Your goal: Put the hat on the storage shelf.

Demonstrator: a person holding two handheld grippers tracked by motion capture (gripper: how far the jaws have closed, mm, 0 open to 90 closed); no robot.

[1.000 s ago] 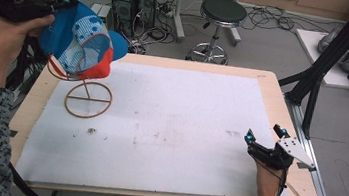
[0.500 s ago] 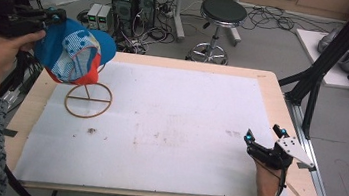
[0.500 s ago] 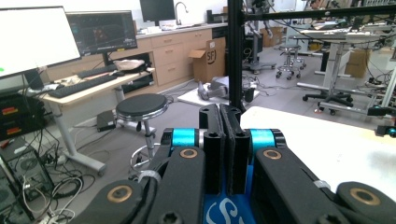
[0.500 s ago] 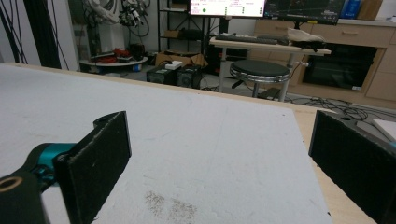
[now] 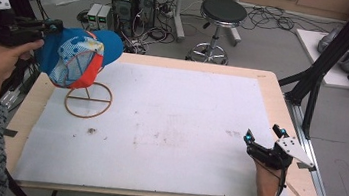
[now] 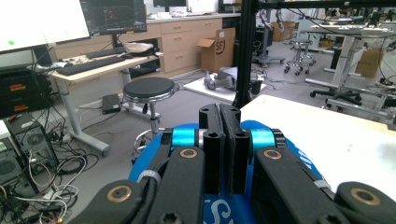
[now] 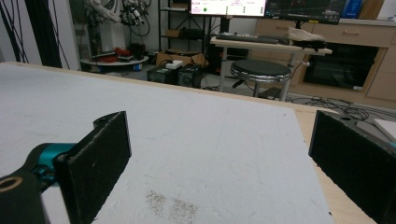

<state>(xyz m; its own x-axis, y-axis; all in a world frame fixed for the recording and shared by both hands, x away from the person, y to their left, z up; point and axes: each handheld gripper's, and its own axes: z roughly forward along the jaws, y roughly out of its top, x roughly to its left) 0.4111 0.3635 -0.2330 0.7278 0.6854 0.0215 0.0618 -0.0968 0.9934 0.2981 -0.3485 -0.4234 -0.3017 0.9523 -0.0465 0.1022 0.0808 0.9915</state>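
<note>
A blue cap point(image 5: 79, 56) with a white patterned panel and red mesh hangs over a wooden stand with a ring base point(image 5: 92, 100) at the table's far left. My left gripper point(image 5: 56, 26) is shut on the cap's edge, and a hand holds it at the left. In the left gripper view its jaws point(image 6: 219, 109) stand pressed together above the blue cap point(image 6: 140, 170). My right gripper point(image 5: 263, 134) rests near the table's right front, open with nothing between its fingers. The right gripper view shows its pads point(image 7: 100, 154) wide apart over the white sheet.
A white sheet point(image 5: 174, 128) covers the wooden table point(image 5: 273, 97). A black stool point(image 5: 222, 13) and computer boxes point(image 5: 134, 0) with cables stand on the floor beyond the far edge. A black frame post point(image 5: 328, 61) rises by the right edge.
The left hand has lowered the cap toward the wooden stand. The right gripper has stayed where it was.
</note>
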